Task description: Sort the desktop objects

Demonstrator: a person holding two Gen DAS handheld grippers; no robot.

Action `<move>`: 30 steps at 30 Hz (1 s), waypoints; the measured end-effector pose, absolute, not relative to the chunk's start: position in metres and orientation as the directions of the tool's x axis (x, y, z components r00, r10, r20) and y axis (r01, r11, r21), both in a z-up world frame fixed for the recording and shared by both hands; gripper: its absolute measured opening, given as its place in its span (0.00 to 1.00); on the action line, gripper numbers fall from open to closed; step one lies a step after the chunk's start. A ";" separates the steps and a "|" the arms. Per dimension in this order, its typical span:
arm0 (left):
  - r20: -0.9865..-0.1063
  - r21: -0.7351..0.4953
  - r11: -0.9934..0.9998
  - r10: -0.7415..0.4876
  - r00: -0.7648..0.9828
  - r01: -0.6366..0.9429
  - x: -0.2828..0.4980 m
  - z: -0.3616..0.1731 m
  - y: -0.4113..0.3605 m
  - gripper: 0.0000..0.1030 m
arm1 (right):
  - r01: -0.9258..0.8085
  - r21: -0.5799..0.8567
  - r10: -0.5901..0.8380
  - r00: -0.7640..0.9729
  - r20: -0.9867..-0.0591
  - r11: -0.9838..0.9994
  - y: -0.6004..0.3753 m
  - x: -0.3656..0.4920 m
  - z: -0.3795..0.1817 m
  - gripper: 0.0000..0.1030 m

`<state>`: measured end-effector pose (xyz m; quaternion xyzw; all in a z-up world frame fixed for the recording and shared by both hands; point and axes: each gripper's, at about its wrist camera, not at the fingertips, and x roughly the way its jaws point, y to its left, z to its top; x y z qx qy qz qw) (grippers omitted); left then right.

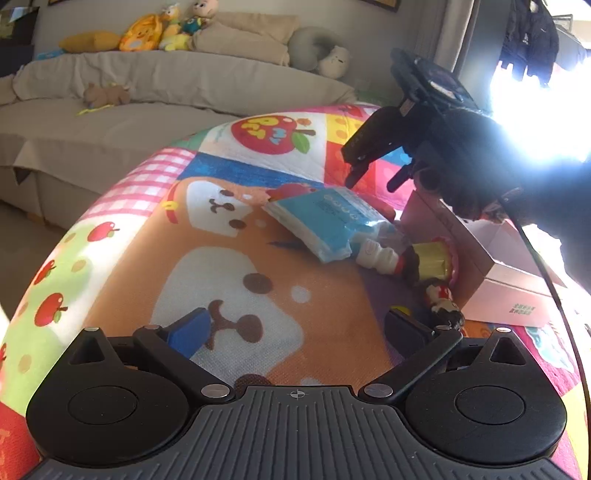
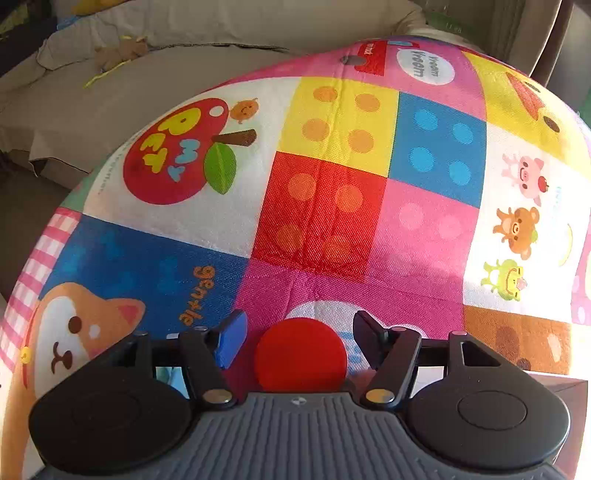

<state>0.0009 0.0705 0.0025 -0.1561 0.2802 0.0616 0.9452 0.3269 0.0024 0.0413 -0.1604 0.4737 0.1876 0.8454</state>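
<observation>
In the left wrist view, a blue tissue pack (image 1: 325, 223), a white bottle (image 1: 378, 256), a yellow-and-red toy (image 1: 434, 260) and a small figurine (image 1: 443, 301) lie on the colourful cloth beside a pink box (image 1: 495, 269). My left gripper (image 1: 295, 328) is open and empty, low over the cloth in front of them. My right gripper (image 1: 369, 182) hovers above the tissue pack with its jaws apart. In the right wrist view my right gripper (image 2: 297, 339) is open, with a red round object (image 2: 301, 354) below, between its fingers.
A patterned play cloth (image 2: 332, 184) covers the table. A grey sofa (image 1: 147, 92) with plush toys (image 1: 162, 29) stands behind. Bright window glare (image 1: 535, 110) fills the right side.
</observation>
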 end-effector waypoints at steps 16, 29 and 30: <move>-0.552 -0.321 0.923 -0.002 0.834 -0.211 0.001 0.000 0.081 1.00 | -0.682 -0.023 0.274 0.324 -0.906 0.731 0.012 0.238 0.047 0.32; -0.582 -0.256 0.941 0.033 0.813 -0.221 0.006 0.001 0.072 1.00 | -0.227 0.002 0.181 0.772 -0.609 0.974 -0.237 0.195 0.116 0.92; -0.585 -0.247 0.943 0.037 0.810 -0.221 0.006 0.001 0.071 1.00 | -0.163 0.033 0.148 0.766 -0.625 0.986 -0.257 0.206 0.107 0.92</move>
